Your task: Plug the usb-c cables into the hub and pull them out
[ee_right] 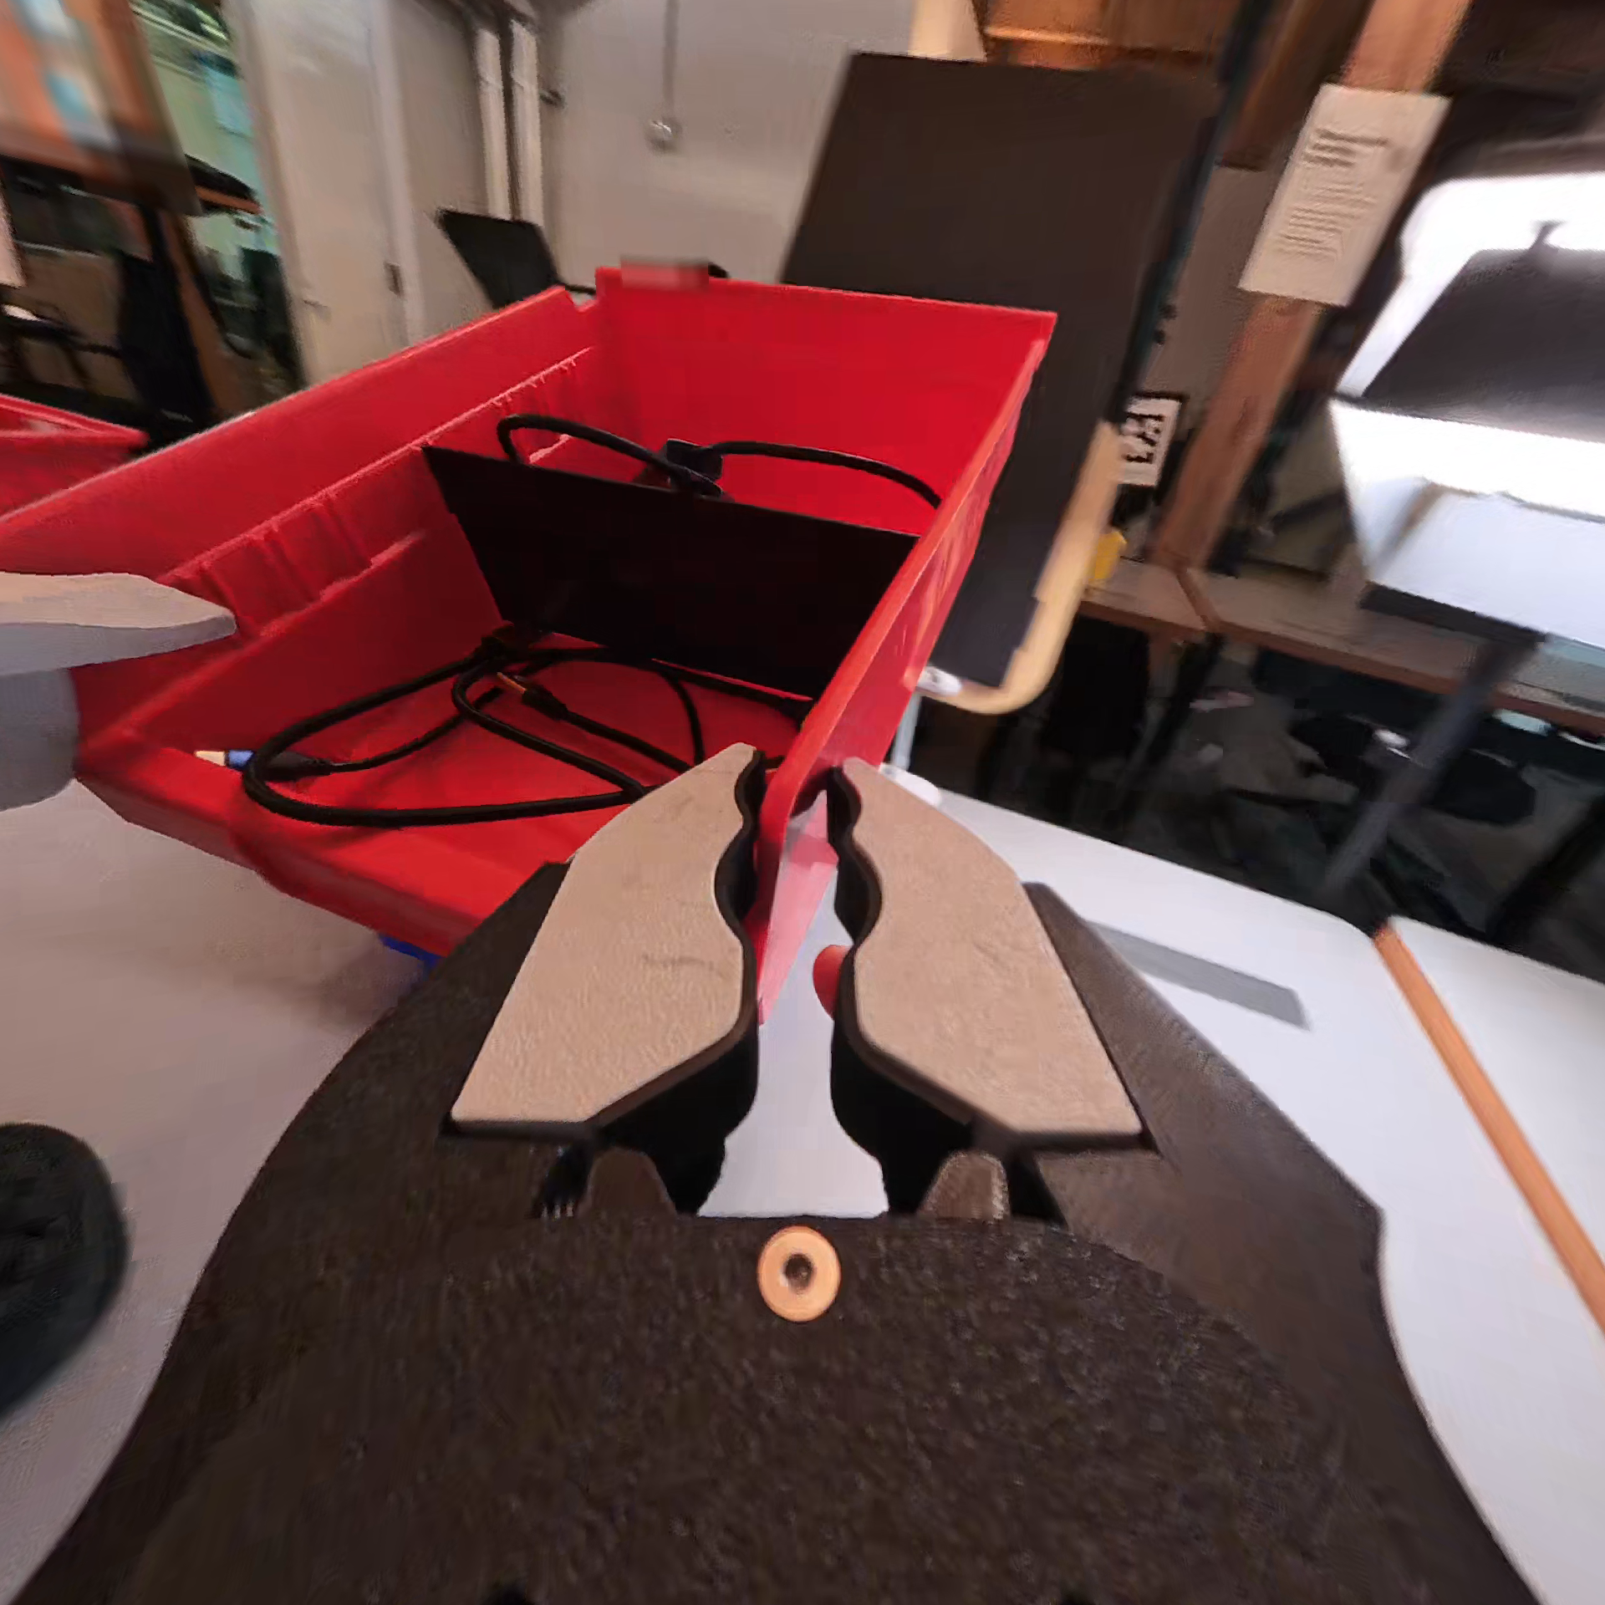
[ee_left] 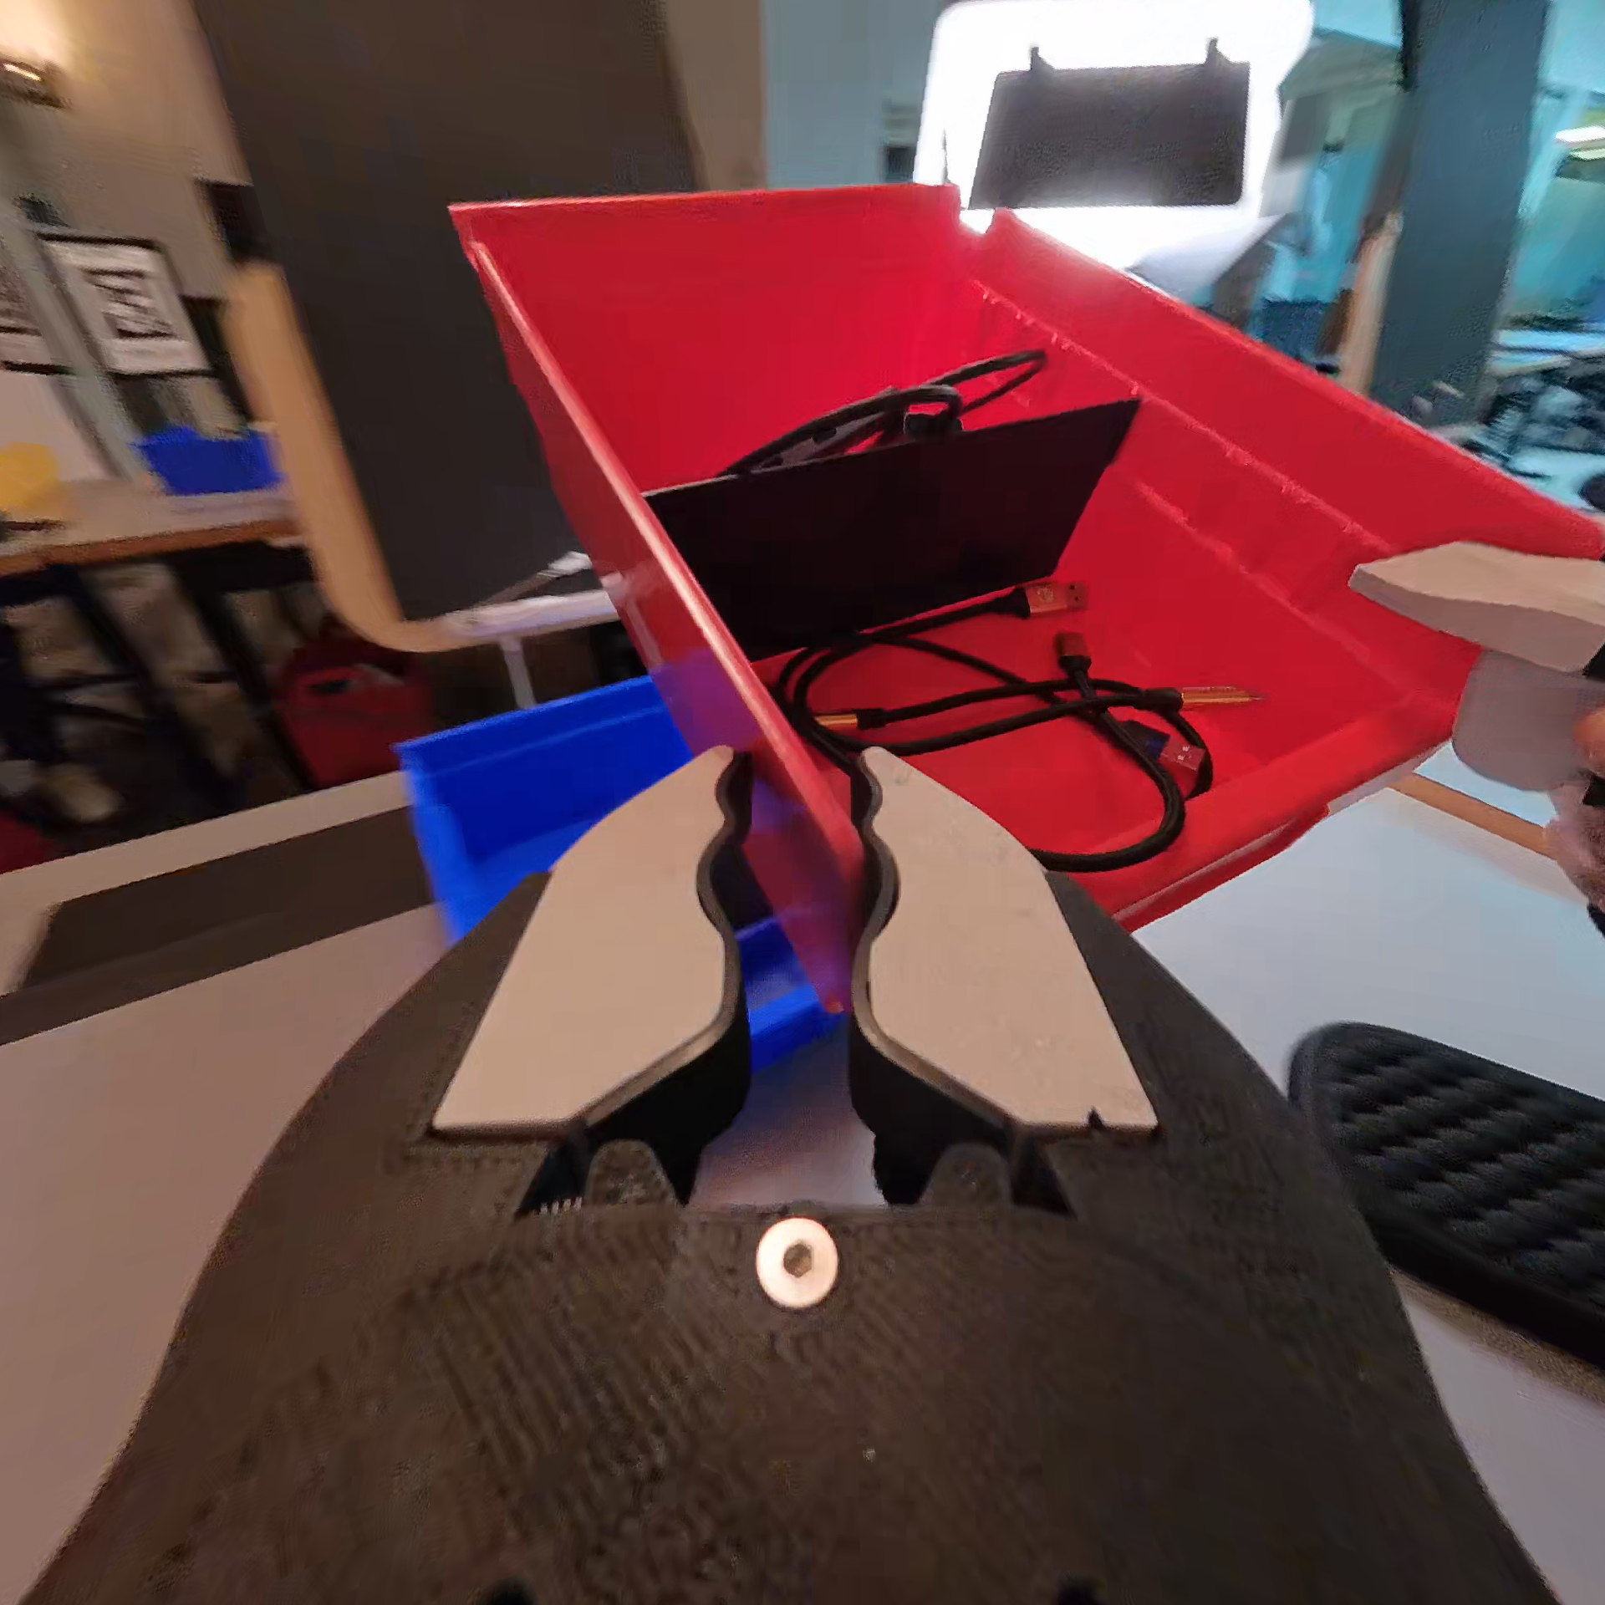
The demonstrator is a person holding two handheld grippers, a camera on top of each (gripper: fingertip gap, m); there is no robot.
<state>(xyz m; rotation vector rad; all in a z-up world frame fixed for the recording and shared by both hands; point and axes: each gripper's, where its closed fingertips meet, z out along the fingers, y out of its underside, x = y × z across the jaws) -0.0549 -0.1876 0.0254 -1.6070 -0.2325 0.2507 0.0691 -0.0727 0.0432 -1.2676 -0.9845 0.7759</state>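
A red bin (ee_left: 782, 330) is held off the table and tilted, each gripper clamped on one side wall. My left gripper (ee_left: 799, 764) is shut on the bin's left wall (ee_left: 695, 625). My right gripper (ee_right: 795, 773) is shut on the bin's right wall (ee_right: 877, 660). Inside, loose black cables (ee_left: 999, 703) with orange and red plugs lie in the near compartment; they also show in the right wrist view (ee_right: 452, 738). A black divider (ee_left: 886, 512) crosses the bin (ee_right: 738, 365), with a bundled black cable (ee_left: 894, 417) behind it. No hub can be made out.
A blue bin (ee_left: 538, 782) sits on the white table (ee_left: 1346, 938) under the red bin's left side. A black mesh pad (ee_left: 1468, 1164) lies at the table's near right. Each view shows the other gripper's finger (ee_left: 1476, 599) at the opposite wall (ee_right: 113, 617). Desks and shelves stand beyond. Spacing between my two grippers at the tips: around 15 centimetres.
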